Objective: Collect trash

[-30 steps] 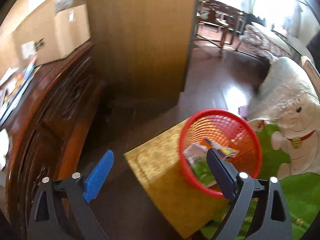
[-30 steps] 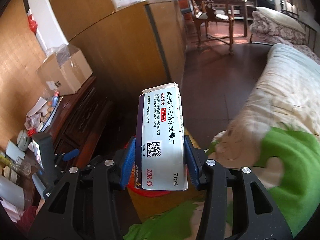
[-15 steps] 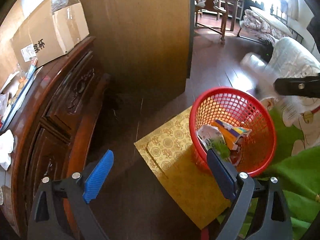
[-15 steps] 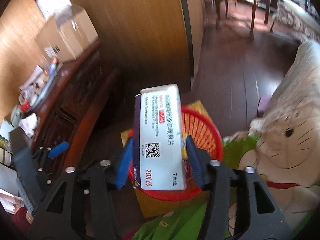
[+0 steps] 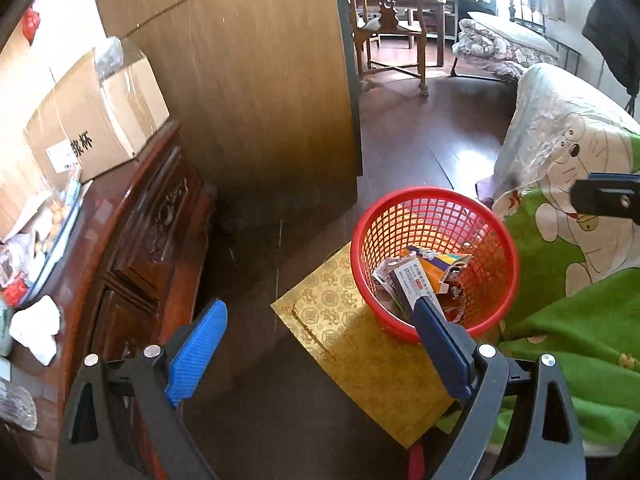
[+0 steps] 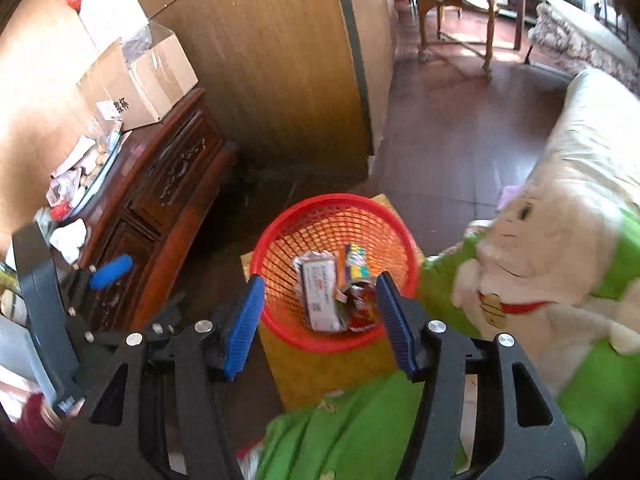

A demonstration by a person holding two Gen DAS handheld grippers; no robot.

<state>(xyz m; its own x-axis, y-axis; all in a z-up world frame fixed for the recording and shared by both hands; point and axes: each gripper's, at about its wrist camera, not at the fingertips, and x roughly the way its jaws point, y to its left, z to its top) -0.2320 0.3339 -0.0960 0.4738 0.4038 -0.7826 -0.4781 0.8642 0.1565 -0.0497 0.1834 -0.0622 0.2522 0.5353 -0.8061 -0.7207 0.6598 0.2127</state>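
Medicine box (image 6: 320, 294) lying inside the red mesh basket (image 6: 280, 236), both grippers empty.

Right gripper (image 6: 320, 312) is hovering directly above the basket with blue pads (image 6: 244, 320) spread wide, gripping nothing; left gripper (image 5: 316, 344) is also sitting wide open and empty, its right pad (image 5: 436, 348) overlapping the basket's near rim in view. The box is resting on top of other trash: a colourful wrapper (image 6: 354, 262) just beside it and a dark red packet (image 6: 360, 300) touching its lower end. The basket is standing on a gold patterned box (image 5: 352, 344), just beside the green cartoon blanket (image 5: 572, 328). Further out: carved wooden cabinet (image 5: 148, 240) along the left with a cardboard box (image 5: 96, 120) on top, then a wooden partition (image 5: 260, 92), and a wooden chair (image 5: 392, 32) at the far end of the room.
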